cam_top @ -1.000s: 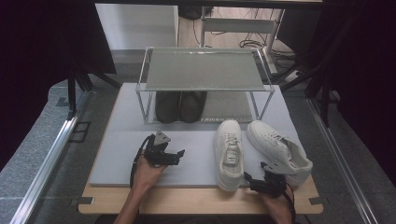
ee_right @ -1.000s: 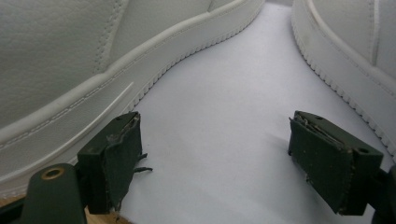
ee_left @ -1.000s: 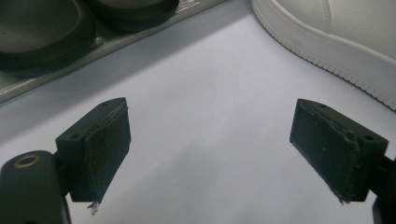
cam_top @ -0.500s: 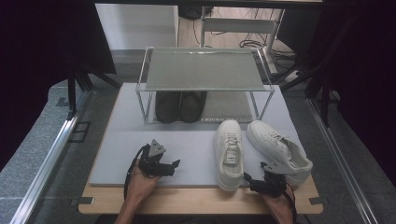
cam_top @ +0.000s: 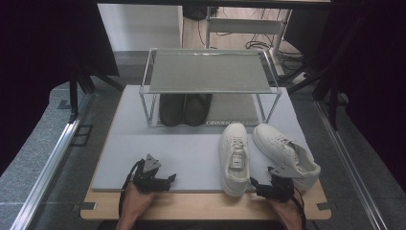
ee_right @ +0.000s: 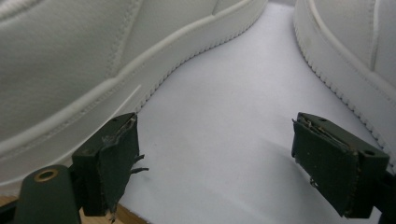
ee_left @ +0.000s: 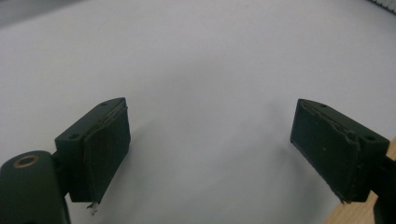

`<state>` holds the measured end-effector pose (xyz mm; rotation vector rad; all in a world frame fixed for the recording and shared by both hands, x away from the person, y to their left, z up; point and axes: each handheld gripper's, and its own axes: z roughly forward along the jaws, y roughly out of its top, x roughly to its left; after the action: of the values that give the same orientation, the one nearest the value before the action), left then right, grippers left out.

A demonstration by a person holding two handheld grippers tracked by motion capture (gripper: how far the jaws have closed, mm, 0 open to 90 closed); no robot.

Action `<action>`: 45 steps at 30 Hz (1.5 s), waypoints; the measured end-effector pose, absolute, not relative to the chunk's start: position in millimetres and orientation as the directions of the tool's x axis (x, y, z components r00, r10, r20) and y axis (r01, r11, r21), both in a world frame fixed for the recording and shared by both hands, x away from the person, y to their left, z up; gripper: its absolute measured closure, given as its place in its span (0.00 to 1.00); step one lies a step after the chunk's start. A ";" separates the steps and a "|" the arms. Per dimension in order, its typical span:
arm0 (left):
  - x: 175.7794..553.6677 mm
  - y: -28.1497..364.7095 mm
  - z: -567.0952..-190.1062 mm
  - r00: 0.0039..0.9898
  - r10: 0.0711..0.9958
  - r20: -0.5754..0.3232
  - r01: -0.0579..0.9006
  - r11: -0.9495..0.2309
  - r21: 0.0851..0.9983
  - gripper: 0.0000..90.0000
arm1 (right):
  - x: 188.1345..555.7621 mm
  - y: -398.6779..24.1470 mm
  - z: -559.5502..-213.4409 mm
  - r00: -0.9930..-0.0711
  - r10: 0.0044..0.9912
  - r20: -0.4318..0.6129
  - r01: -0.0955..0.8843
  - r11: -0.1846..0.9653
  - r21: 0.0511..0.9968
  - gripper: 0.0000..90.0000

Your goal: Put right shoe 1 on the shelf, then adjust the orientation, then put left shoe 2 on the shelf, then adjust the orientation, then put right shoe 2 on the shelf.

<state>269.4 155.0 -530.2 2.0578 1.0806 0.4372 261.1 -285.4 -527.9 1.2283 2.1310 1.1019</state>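
High view: left tongs pulled back toward worktop edge, spread, empty; right tongs spread between white sneakers, pickup pending.

Both grippers are held low at the tabletop's near edge, the left gripper and right gripper with jaws spread wide.

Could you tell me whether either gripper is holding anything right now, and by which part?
Nothing is held: the left gripper and the right gripper are both open, with only grey mat between their fingers.
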 end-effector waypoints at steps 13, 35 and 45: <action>261.5 160.9 -539.7 0.575 0.818 -0.029 0.506 -0.328 0.798 0.13 | 258.7 -289.4 -510.6 -0.510 0.858 0.055 0.530 0.263 0.806 0.16; 261.2 159.3 -539.6 0.560 0.828 -0.029 0.512 -0.319 0.798 0.14 | 262.8 -281.2 -463.6 -0.555 0.826 0.099 0.518 0.251 0.818 0.22; 261.0 158.6 -539.6 0.555 0.831 -0.028 0.514 -0.317 0.797 0.14 | 273.3 -270.2 -456.4 -0.578 0.808 0.113 0.524 0.261 0.811 0.28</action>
<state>261.0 158.6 -539.6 1.9914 1.0828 0.5040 273.3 -270.2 -456.4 1.2216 2.2130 1.2277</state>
